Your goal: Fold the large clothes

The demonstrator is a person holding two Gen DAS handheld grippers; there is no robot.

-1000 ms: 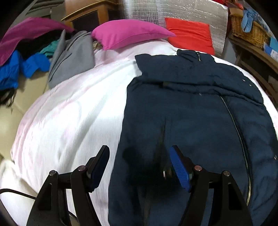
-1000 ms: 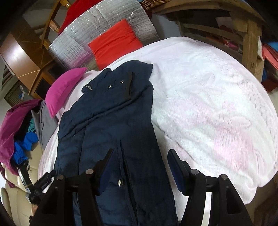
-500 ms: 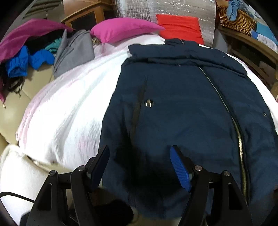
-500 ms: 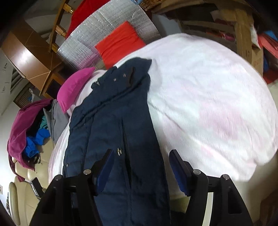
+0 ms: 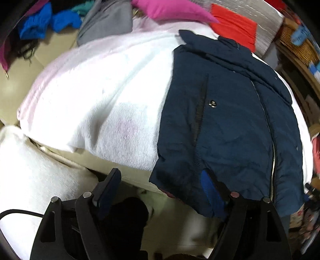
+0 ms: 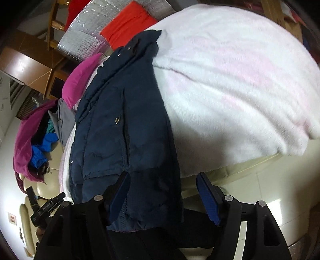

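A navy padded jacket (image 5: 230, 124) lies front up on a white and pink blanket (image 5: 100, 100), collar at the far end and hem hanging over the bed's near edge. In the left wrist view my left gripper (image 5: 160, 190) hovers at the hem's left corner. Its jaws are opening, the corner lies between them, and the pads do not press on it. In the right wrist view the jacket (image 6: 124, 130) runs away from my right gripper (image 6: 163, 195). Those jaws are opening too, astride the hem's right corner without pinching it.
A pink pillow (image 5: 170, 10) and a red pillow (image 5: 234, 28) lie at the bed's head against a silver mat (image 6: 90, 26). Loose clothes (image 5: 60, 20) are piled at far left, a wicker basket (image 5: 296, 44) at far right. Cream floor (image 6: 270, 190) below the bed edge.
Both grippers have drawn back from over the jacket to the bed's near edge and sunk toward the hem. Both pairs of jaws stand wider than before.
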